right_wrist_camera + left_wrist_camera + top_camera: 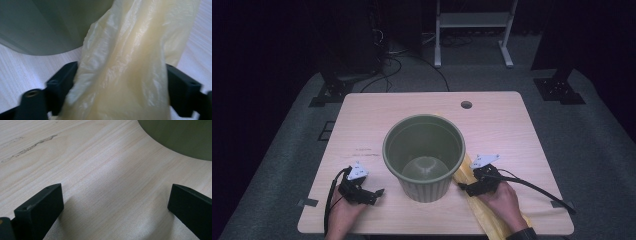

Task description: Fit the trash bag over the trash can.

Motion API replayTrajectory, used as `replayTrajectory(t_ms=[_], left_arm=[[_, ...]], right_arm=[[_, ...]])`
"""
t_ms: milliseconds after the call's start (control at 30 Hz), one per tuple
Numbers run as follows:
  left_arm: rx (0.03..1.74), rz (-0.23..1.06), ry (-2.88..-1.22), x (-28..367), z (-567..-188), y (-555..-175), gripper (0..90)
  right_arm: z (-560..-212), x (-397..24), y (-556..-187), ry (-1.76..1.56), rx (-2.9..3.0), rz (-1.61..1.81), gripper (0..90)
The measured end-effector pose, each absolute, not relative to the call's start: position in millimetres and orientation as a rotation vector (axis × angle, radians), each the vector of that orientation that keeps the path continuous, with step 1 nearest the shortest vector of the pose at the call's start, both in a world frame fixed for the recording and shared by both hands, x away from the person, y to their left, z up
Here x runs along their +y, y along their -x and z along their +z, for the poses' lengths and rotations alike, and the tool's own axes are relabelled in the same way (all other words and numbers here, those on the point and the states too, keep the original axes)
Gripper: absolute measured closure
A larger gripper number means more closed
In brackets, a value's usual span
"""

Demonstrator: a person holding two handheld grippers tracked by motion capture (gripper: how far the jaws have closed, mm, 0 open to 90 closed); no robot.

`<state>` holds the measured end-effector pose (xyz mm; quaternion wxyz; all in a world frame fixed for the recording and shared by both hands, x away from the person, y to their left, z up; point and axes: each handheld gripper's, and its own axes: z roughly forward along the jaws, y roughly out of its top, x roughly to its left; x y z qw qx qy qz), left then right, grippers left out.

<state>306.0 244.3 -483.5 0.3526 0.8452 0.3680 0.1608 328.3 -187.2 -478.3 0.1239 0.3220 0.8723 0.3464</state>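
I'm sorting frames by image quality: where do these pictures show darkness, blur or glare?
High view: the table is lit, the room around it dark. Left gripper view: sharp wood grain, soft shadows by the jaws. Right gripper view: the yellowish plastic bag is glossy and slightly blurred, like the green bin.

Glossy, crinkled plastic bag (130, 62); matt, seemingly plastic bin (424, 156); pale wood-grain table (362, 125).
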Motion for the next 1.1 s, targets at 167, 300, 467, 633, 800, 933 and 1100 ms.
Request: replayTrajectory(t_ms=[167,300,467,633,800,933,1100], left_arm=[[0.952,0.416,-2.187,244.2,-483.5,-306.0,0.0],[0.958,0.418,-2.184,243.8,-483.5,-305.9,0.0],[0.959,0.418,-2.185,243.8,-483.4,-305.9,0.0],[0.959,0.418,-2.185,243.8,-483.4,-305.9,0.0],[0.958,0.418,-2.185,243.8,-483.4,-305.9,0.0],[0.959,0.418,-2.185,243.8,-483.4,-305.9,0.0],[0.958,0.418,-2.185,243.8,-483.4,-305.9,0.0]], right_arm=[[-472.3,-191.3,-325.7,-0.91,2.575,1.002,54.2],[-470.4,-193.4,-324.9,-0.878,2.603,1.002,82.1],[-469.1,-194.4,-323.9,-0.846,2.618,0.989,85.9],[-460.7,-197.9,-321.1,-0.804,2.641,1.006,85.5],[-442.9,-206.9,-316.2,-0.763,2.649,1.048,86.0],[-421.5,-205.1,-308.5,-0.679,2.668,1.058,86.3],[-404.0,-206.2,-303.3,-0.607,2.677,1.094,86.2]])
